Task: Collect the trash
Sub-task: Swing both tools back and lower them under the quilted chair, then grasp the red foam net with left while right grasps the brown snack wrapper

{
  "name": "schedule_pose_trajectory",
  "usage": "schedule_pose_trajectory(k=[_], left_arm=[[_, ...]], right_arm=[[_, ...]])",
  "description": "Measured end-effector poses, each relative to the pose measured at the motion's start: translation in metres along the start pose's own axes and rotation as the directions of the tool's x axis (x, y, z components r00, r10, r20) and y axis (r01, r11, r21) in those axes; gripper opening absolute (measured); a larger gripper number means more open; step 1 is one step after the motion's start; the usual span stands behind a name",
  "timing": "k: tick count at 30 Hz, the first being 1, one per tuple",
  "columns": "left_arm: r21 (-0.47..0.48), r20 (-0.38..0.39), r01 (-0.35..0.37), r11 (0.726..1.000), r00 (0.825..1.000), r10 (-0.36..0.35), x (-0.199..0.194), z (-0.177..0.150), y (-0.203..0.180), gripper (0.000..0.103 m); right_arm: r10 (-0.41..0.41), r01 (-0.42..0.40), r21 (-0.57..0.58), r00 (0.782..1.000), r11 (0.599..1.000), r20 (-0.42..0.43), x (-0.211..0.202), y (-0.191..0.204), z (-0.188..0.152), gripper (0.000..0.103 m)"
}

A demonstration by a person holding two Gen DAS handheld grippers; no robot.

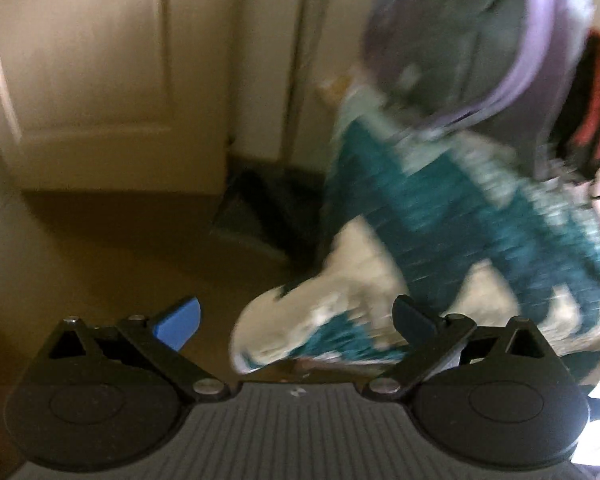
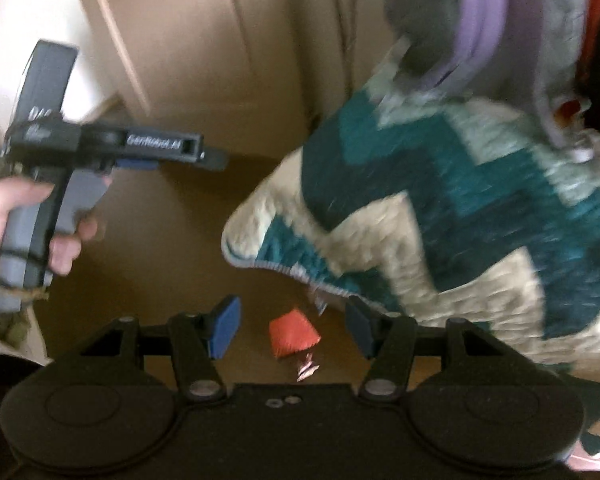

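Both views are blurring. Landmark: the teal-and-cream zigzag blanket (image 2: 440,216), hanging in a heap over the brown floor (image 2: 160,248).

Far left of the blanket in the right wrist view, a hand (image 2: 28,224) is gripping the grey handle of the left gripper (image 2: 214,160), which is pointing toward the blanket from the side. Its fingers are showing edge-on there, so the gap is not readable from that angle.

In the left wrist view the left gripper (image 1: 296,320) is standing with its jaws spread wide and nothing between the pads; the blanket's lower corner (image 1: 300,332) is hanging behind the gap, and the right finger is overlapping the fabric's edge in the picture, contact unclear.

Left of and behind the blanket, a cream panelled door (image 1: 100,60) and its frame are standing at the floor's far edge. A dark wedge-shaped thing (image 1: 256,208) is lying on the floor at the door frame's foot, just left of the blanket; too blurred to identify.

Below the blanket's lower left corner, a red-orange crumpled scrap (image 2: 292,338) is lying on the floor, with a small pinkish shred (image 2: 308,370) just beneath it. The right gripper (image 2: 296,330) is hovering with its jaws partly open; the scrap is showing in the gap between the pads, touching neither.

Above the blanket, grey and lilac cloth (image 2: 480,12) is draping; red fabric (image 1: 596,100) is showing at far right.
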State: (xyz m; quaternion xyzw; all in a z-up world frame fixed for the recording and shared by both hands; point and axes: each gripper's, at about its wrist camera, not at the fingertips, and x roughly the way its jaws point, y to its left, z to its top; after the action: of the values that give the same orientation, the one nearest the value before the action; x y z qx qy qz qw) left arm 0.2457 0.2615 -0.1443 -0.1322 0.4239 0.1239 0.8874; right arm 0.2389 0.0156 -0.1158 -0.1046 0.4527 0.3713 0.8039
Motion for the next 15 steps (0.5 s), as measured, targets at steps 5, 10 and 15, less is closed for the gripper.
schedule_pose_trajectory(k=[5, 10, 15], left_arm=[[0.02, -0.044, -0.013, 1.0, 0.999, 0.014, 0.06, -0.029, 0.029, 0.103], [0.038, -0.125, -0.003, 0.999, 0.992, 0.008, 0.118, -0.069, 0.046, 0.103], [0.111, -0.221, 0.008, 0.994, 0.975, 0.016, 0.177, -0.115, 0.043, 0.103]], right_arm=[[0.049, -0.055, -0.051, 0.993, 0.997, -0.109, 0.081, 0.003, -0.012, 0.058], [0.064, -0.093, -0.137, 0.976, 0.986, -0.206, 0.153, 0.006, -0.028, 0.058], [0.034, -0.106, -0.217, 0.948, 0.97, -0.315, 0.222, 0.005, -0.049, 0.058]])
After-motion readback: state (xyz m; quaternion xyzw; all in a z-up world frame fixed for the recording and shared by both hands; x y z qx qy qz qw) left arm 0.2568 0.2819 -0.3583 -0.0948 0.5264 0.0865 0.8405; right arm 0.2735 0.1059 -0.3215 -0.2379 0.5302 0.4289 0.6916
